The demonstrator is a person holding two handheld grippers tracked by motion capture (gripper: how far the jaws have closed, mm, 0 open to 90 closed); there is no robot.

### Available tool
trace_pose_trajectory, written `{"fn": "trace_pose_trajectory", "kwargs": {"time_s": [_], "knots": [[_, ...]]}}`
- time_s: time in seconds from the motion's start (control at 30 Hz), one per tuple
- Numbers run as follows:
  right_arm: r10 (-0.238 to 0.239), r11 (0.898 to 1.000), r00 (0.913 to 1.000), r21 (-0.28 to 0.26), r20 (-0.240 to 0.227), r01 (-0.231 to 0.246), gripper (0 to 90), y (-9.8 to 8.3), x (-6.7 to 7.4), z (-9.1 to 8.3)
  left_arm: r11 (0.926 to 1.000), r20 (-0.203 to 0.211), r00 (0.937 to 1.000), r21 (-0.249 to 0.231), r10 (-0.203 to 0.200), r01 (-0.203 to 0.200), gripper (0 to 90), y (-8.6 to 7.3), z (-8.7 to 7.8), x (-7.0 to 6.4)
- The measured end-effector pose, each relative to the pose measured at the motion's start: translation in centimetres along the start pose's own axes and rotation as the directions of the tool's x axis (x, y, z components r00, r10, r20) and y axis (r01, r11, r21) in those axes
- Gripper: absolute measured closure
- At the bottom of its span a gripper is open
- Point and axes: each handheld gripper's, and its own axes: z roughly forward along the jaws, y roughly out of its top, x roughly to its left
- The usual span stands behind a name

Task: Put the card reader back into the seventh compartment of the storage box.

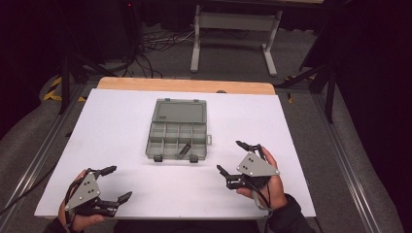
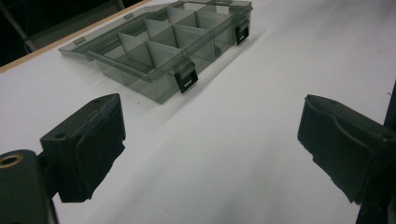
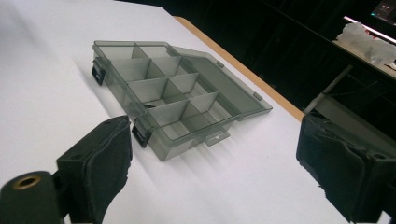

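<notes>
A clear grey compartment box (image 1: pixel 177 138) lies in the middle of the white table top, its lid (image 1: pixel 180 111) folded open flat on the far side. A small dark piece (image 1: pixel 183 149) sits in one near compartment. My left gripper (image 1: pixel 118 183) is at the near left corner, open, with nothing between its jaws. My right gripper (image 1: pixel 231 156) rests near the right front of the box, open and empty too. In the left gripper view the box (image 2: pixel 163 46) lies ahead of the spread jaws of the left gripper (image 2: pixel 210 140). The right gripper view shows the box (image 3: pixel 163 98) just beyond the right gripper (image 3: pixel 212 163).
The white sheet (image 1: pixel 121 131) covers the table, and a wooden edge (image 1: pixel 184 85) shows at the far side. Beyond it, cables and a white table frame (image 1: pixel 235 22) stand on the floor. Metal rails (image 1: pixel 43 155) run along both sides of the table.
</notes>
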Motion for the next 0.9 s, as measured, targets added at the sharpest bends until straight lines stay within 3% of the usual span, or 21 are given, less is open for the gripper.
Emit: {"fn": "trace_pose_trajectory", "kwargs": {"time_s": [0.9], "knots": [[-0.004,0.999,1.0,0.032,0.0,0.004,11.7,-2.7,0.5,-1.7,1.0,-0.002,1.0,0.001,0.002,-0.002,8.2,0.0,0.0,0.0]]}}
